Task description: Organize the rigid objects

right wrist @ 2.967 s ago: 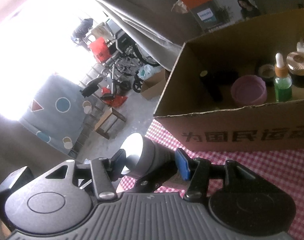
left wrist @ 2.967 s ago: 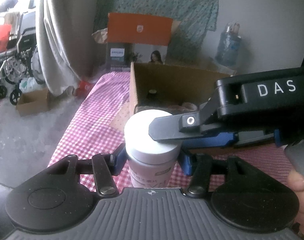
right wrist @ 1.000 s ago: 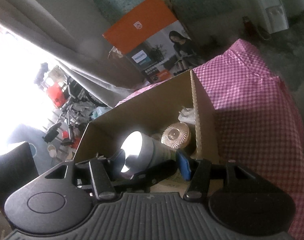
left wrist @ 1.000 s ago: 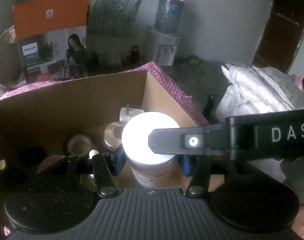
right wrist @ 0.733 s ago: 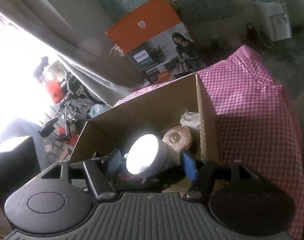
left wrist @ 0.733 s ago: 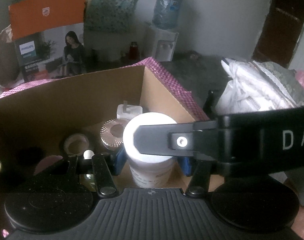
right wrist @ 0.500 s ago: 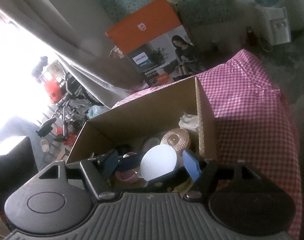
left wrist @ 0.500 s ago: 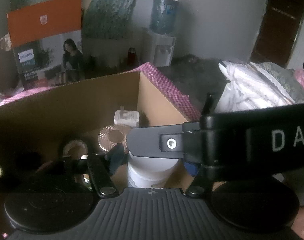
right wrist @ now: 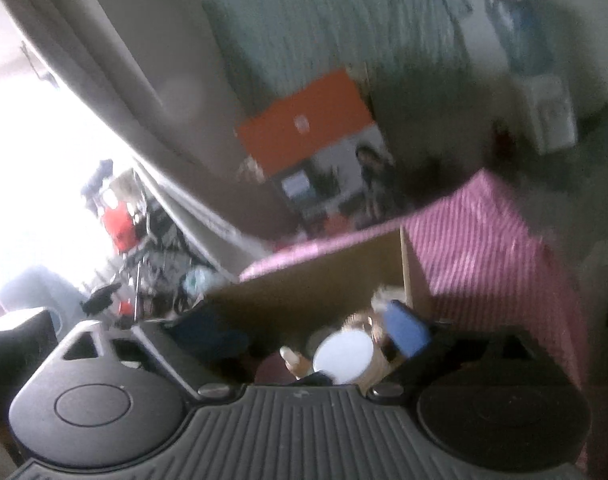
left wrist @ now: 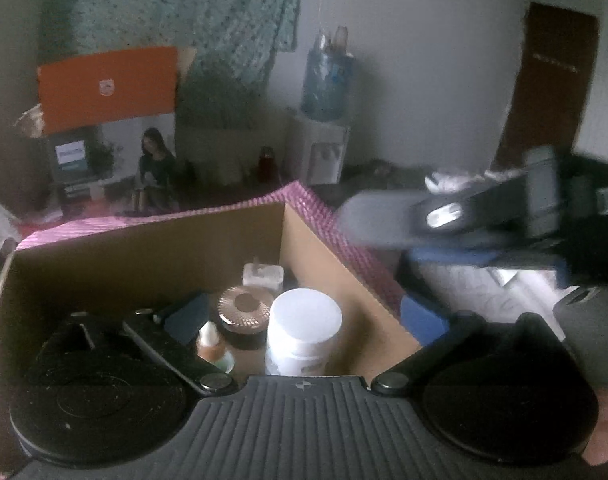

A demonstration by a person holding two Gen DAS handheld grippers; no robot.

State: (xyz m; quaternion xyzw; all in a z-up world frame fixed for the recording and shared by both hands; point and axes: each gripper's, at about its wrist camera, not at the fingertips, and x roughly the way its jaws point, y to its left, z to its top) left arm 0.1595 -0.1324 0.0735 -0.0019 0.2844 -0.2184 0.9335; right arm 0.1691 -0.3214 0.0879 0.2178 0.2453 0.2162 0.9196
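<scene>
Jar released into the box

Both claws are opening and grip nothing: the left gripper has let go of the white jar, and the right gripper, a second ago pinching it too, has drawn clear; the jar now stands upright in the box by its right wall, near the far right corner, beside a copper-lidded pot; this item seems stowed, though the right view is blurred.

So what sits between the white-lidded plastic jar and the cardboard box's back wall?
In the left wrist view, a ribbed copper-lidded jar and a white plug adapter sit between the white-lidded jar and the cardboard box's back wall.
</scene>
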